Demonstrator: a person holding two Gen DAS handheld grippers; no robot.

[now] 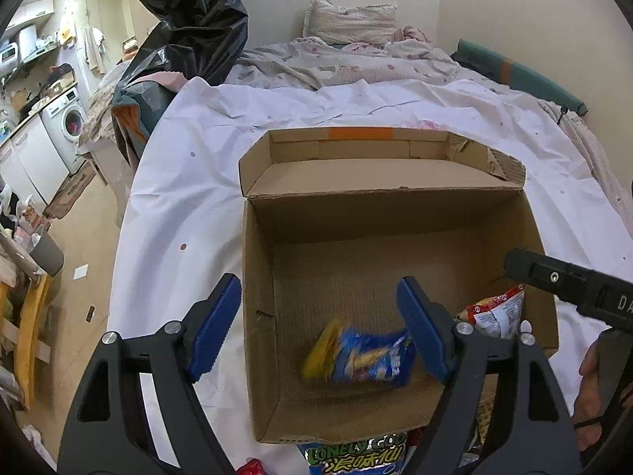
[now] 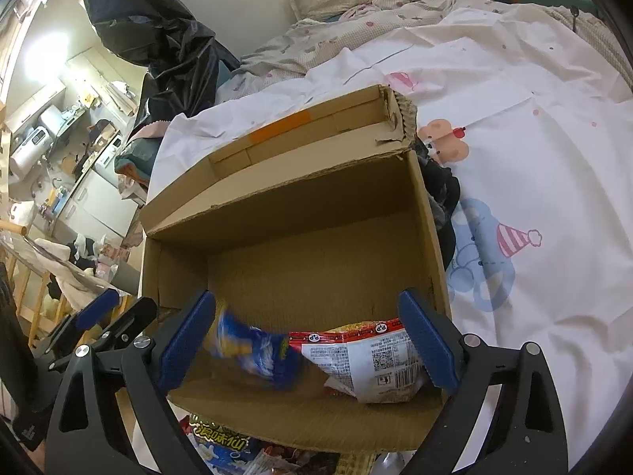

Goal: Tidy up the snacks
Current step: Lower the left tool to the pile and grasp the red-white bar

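An open cardboard box [image 1: 261,316] stands on the white sheet of a bed; it also shows in the right wrist view [image 2: 431,237]. A blue and yellow snack bag [image 1: 360,358], blurred, is inside it near the front, also in the right wrist view [image 2: 253,350]. A red and white snack bag [image 2: 376,364] lies in the box's right front corner, partly seen in the left wrist view [image 1: 496,314]. My left gripper [image 1: 324,328] is open and empty above the box's front left. My right gripper [image 2: 312,338] is open and empty above the box's front.
More snack bags lie in front of the box, one blue and green [image 1: 356,455], also in the right wrist view [image 2: 221,445]. A black plastic bag [image 1: 190,19] hangs at the back left. Pillow and bedding [image 1: 348,19] lie behind. Floor and kitchen clutter are to the left.
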